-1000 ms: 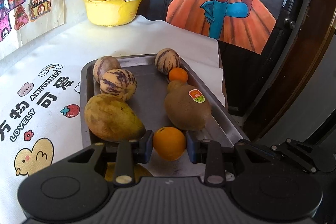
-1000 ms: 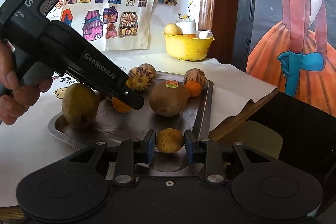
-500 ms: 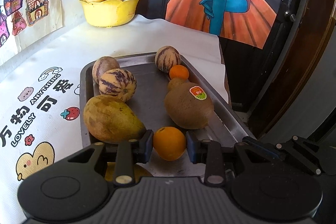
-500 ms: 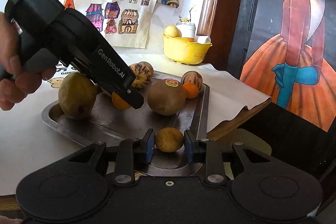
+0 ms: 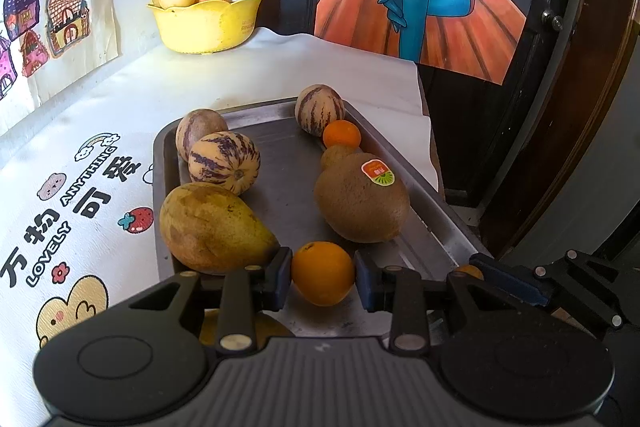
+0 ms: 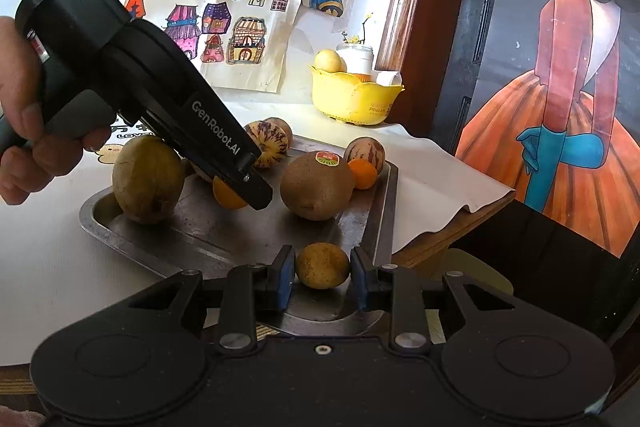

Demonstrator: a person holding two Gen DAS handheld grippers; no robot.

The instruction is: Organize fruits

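A grey metal tray [image 5: 280,187] holds several fruits: a mango [image 5: 212,227], striped melons [image 5: 224,163], a big brown kiwi [image 5: 360,199] with a sticker, and a small orange [image 5: 341,134]. My left gripper [image 5: 322,277] is shut on an orange [image 5: 322,273] just above the tray's near end. In the right wrist view the left gripper [image 6: 240,187] shows over the tray [image 6: 224,231]. My right gripper [image 6: 322,273] is shut on a small brownish-yellow fruit [image 6: 322,265] above the tray's near corner.
A yellow bowl [image 5: 208,23] with a pale fruit and a white jar stands at the table's far corner. A white printed cloth [image 5: 80,187] covers the table. The table edge drops off right of the tray, beside a dark door.
Both grippers keep their fruits. Both views have risen and pulled back slightly from the tray; the left gripper has shifted a little in the right wrist view.
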